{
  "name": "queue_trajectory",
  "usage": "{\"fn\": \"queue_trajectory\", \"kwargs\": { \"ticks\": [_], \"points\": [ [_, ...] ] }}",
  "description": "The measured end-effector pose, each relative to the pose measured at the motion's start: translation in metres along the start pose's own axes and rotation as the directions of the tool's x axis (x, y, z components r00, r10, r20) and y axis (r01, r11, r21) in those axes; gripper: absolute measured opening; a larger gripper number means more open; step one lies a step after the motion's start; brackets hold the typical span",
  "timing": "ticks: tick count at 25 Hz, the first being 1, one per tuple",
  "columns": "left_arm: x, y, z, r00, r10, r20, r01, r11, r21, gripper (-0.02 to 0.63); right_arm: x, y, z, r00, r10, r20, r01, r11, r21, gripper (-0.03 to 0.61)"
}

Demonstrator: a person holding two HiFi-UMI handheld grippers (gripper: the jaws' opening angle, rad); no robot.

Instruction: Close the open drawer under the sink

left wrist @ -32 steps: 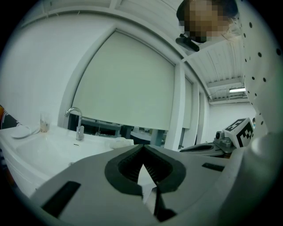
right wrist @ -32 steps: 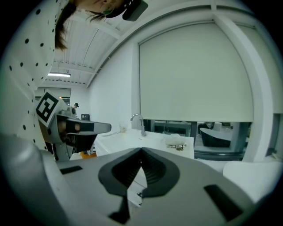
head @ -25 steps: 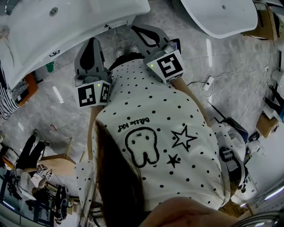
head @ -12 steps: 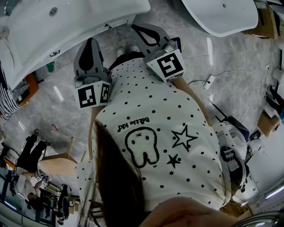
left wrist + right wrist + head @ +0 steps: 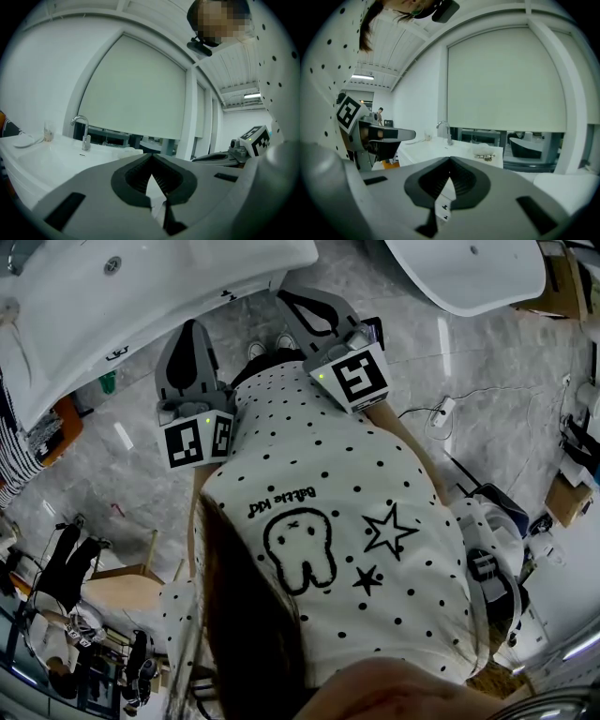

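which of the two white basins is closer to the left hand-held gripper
The long white sink at the head view's top left: its edge runs just past the left hand-held gripper. The other basin sits top right.

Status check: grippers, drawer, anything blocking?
Left gripper shut, empty. Right gripper shut, empty. Sink ahead, not touched; drawer not made out. No obstruction seen.

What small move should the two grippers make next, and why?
Probably lower the left gripper toward the front below the sink. Both it and the right gripper are shut on nothing and point out above the sink's top, and no view shows the drawer.
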State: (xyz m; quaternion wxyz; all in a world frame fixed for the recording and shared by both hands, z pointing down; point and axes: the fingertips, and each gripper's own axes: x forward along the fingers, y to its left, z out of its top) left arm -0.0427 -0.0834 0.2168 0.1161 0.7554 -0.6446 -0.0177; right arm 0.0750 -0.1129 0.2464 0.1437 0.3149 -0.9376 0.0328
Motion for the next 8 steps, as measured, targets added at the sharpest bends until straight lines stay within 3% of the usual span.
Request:
{"fn": "queue_trajectory", "kwargs": {
  "ticks": [8],
  "points": [
    [-0.0005, 0.0012, 0.0015, 1.000, 0.009, 0.007, -0.009, 1.000, 0.000, 0.005, -0.0001, -0.0013, 0.0013, 1.000, -0.003, 0.003, 0.003, 1.000, -0.004, 0.012]
  ]
}}
